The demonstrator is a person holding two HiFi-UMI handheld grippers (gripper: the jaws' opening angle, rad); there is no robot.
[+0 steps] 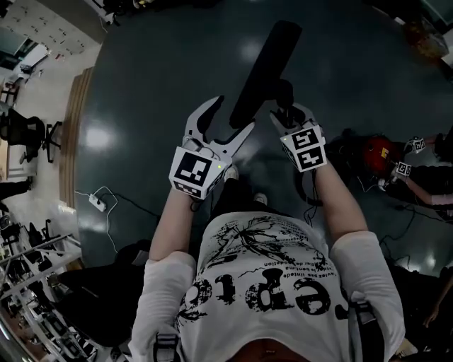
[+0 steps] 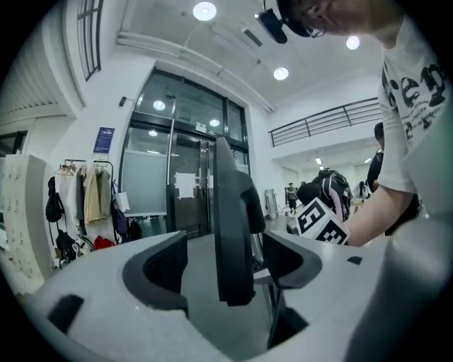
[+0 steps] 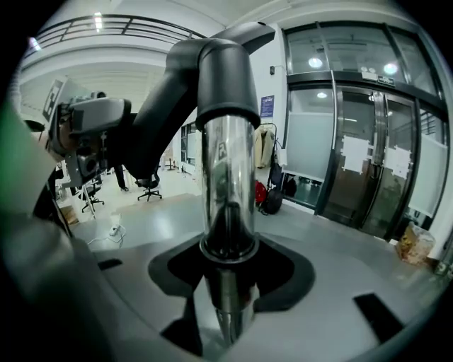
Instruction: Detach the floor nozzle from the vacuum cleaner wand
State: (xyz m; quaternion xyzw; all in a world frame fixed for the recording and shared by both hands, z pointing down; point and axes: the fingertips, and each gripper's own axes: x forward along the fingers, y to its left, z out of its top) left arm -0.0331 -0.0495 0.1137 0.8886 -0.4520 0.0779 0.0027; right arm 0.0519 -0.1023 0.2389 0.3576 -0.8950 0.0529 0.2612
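While aloft, one wand (image 3: 226, 191), two grippers (image 1: 230, 117) (image 1: 294, 114)

A white power strip (image 1: 97, 203) with its cable lies on the dark glossy floor (image 1: 141, 106), a black office chair (image 1: 28, 131) stands on the paler floor to the left, and glass doors (image 2: 177, 187) rise beside a rack of hanging coats and bags (image 2: 81, 191) under round ceiling lights (image 2: 204, 10).
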